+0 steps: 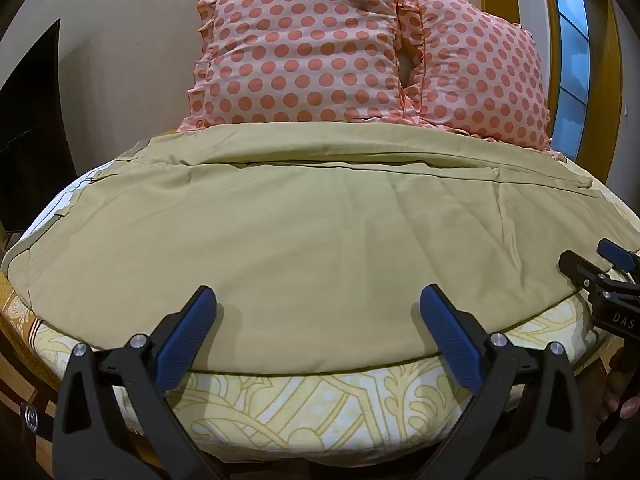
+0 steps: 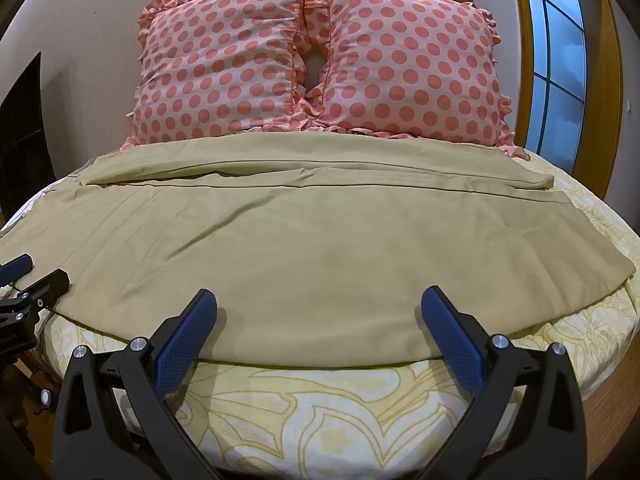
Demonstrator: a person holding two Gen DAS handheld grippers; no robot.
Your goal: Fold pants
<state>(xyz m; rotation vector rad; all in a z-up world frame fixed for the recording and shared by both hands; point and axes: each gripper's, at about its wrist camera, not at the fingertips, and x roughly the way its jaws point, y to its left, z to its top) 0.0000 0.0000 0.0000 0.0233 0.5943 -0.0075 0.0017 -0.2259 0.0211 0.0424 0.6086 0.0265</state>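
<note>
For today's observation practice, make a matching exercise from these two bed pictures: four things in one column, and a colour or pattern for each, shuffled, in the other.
Things:
1. pants
2. pillows
3. bedsheet
4. left gripper pads

Colours or patterns:
A. blue
B. pink with coral dots
C. plain khaki
D. white with yellow pattern

Pairs: 1-C, 2-B, 3-D, 4-A

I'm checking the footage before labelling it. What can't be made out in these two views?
- Pants: left wrist view, the waistband end runs off at the left edge.
- Pants' far leg: both views, its underside is folded under.
- Right gripper: left wrist view, cut off by the right edge.
- Left gripper: right wrist view, cut off by the left edge.
</note>
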